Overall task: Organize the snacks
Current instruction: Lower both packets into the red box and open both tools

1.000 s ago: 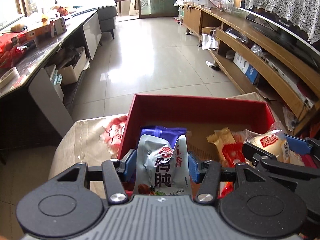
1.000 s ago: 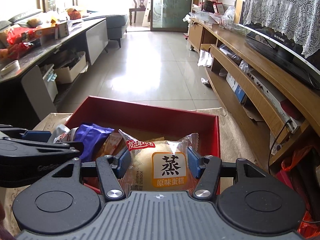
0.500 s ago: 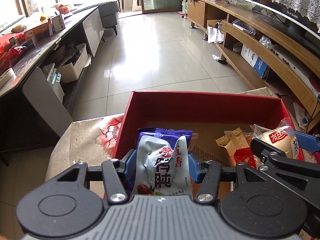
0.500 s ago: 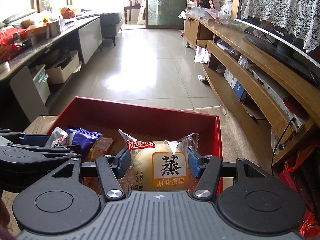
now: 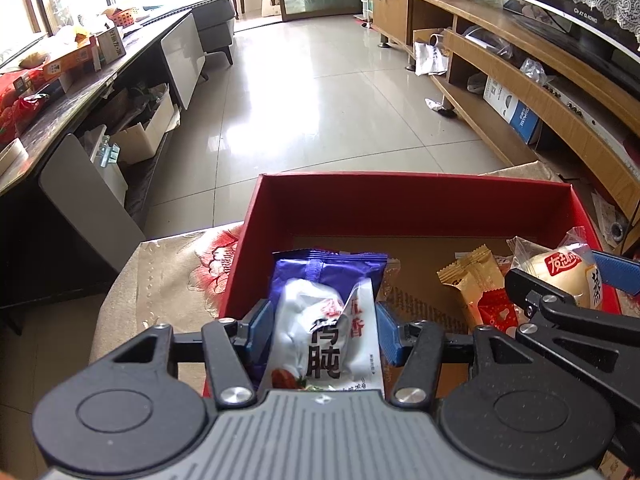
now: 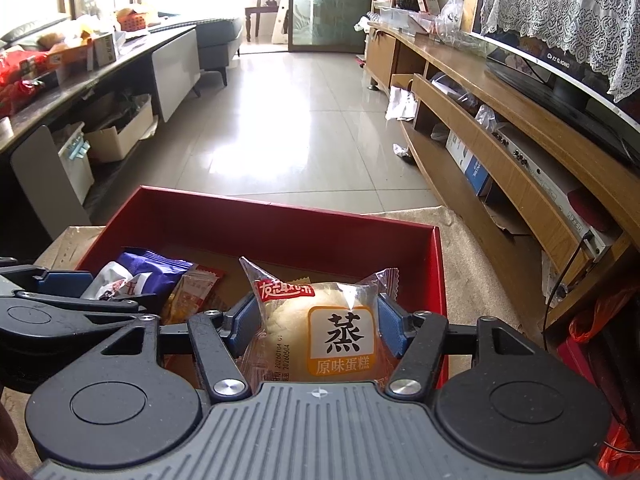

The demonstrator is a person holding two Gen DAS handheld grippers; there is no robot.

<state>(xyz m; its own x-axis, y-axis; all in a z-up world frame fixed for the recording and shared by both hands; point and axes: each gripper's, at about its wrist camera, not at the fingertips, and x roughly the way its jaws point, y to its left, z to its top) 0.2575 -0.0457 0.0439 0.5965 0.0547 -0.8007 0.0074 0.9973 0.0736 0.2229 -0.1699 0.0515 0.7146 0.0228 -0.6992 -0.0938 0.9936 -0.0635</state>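
An open red box [image 5: 400,200] sits on the table with snacks inside. My left gripper [image 5: 324,320] is over its near left corner. Its jaws are opening, and the pads still touch a white packet with black characters [image 5: 324,344]. A purple packet [image 5: 328,270] shows just behind that one. My right gripper [image 6: 320,316] hangs over the red box [image 6: 280,232] at its right side. Its jaws are opening too, and the pads still touch a wrapped steamed cake [image 6: 340,336]. A gold packet [image 5: 472,280] and a red packet [image 5: 496,312] lie between the two grippers.
A beige flowered cloth [image 5: 172,280] covers the table under the box. A wooden TV cabinet [image 6: 520,152] runs along the right, and a dark counter [image 5: 60,92] with boxes runs along the left. An orange bag [image 6: 600,312] sits low on the right. Tiled floor lies beyond.
Both grippers have sunk a little and come further over the red box, each with its packet. Neither packet has left its jaws.
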